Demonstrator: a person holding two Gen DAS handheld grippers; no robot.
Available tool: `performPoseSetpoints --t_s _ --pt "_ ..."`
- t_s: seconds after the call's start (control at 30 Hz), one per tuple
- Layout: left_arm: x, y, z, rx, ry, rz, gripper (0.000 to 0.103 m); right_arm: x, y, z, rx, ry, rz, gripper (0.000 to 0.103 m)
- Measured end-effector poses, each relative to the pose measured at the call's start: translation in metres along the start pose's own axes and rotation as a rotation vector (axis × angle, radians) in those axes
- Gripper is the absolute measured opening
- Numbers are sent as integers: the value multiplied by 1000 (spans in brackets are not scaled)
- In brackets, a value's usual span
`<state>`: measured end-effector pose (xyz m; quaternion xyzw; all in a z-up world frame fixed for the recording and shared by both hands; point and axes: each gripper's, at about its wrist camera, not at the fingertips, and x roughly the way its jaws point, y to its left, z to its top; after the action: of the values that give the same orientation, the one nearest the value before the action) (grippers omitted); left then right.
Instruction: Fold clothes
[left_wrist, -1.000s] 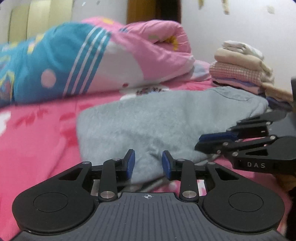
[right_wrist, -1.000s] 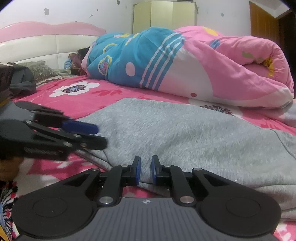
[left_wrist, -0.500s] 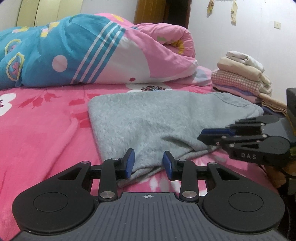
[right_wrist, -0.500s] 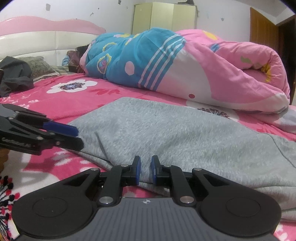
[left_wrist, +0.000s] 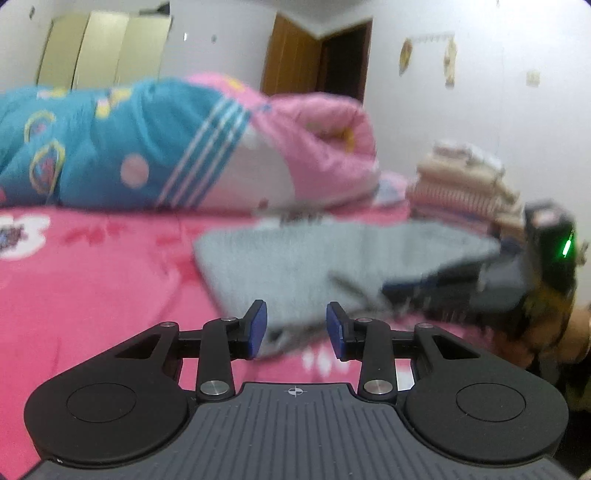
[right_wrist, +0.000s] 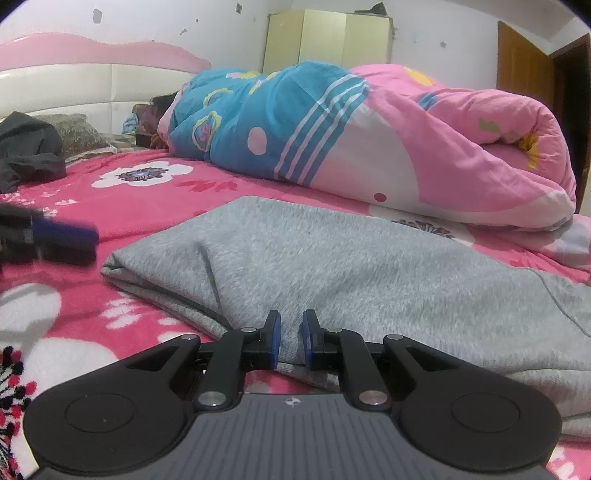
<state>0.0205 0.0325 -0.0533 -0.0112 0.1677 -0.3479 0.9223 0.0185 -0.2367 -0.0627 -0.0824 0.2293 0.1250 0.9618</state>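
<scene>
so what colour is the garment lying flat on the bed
Plain heathered grey garment, clearest in the right wrist view.

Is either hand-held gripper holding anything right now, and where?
Right hand-held gripper pinches the grey garment at its near edge. Left hand-held gripper is open, holding nothing.

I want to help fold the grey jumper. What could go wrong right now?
The right gripper pinches only the near edge of the grey jumper, so the cloth might slip out when pulled. The left gripper is open and holds nothing, so one corner could sag and the fold go crooked. The rolled quilt lies close behind and might get in the way.
</scene>
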Motion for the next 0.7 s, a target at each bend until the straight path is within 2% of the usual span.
performPoseSetpoints --t_s 0.07,0.27,0.4,0.53,0.7 --pt "8 -3 15 2 -6 -18 37 0 -1 0 4 -2 3 13" --pt "65 -24 42 66 76 -49 36 0 0 0 2 -5 -1 13" --pt "93 -26 36 44 101 -54 36 0 0 0 4 -6 -1 13" --pt "107 -16 13 9 224 -3 36 0 -1 0 8 -6 3 13" --pt "97 2 10 -109 220 -45 37 -1 0 1 1 -7 -3 13"
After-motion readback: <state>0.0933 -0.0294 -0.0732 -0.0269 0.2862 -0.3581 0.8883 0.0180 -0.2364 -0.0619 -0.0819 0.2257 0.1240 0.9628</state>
